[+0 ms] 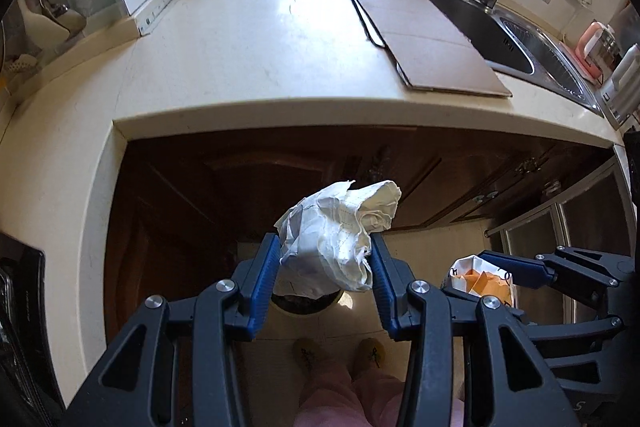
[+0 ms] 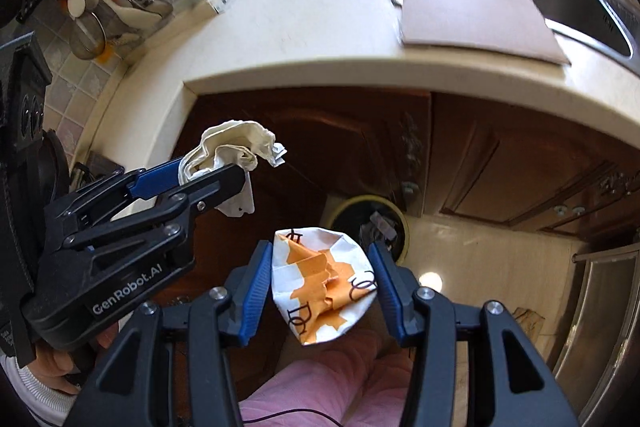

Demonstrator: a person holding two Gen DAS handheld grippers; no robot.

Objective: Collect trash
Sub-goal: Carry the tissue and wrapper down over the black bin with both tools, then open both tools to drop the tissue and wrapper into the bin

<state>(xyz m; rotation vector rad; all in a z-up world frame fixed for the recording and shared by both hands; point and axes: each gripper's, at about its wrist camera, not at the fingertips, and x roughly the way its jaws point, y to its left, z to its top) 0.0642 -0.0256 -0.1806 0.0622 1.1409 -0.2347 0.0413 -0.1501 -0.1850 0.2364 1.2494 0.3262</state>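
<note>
My left gripper is shut on a crumpled white paper wad, held out past the counter edge above the floor. In the right wrist view the same white paper wad shows at the left, clamped in the left gripper. My right gripper is shut on a crushed white-and-orange paper cup; that paper cup also shows at the right of the left wrist view. A round bin with a yellowish rim stands on the floor just beyond the cup. In the left wrist view the bin is mostly hidden under the wad.
A cream counter curves across the top, with a flat cardboard sheet and a steel sink on its right. Dark wooden cabinet doors run below. The person's pink trouser legs and slippers are underneath, and a steel appliance front stands right.
</note>
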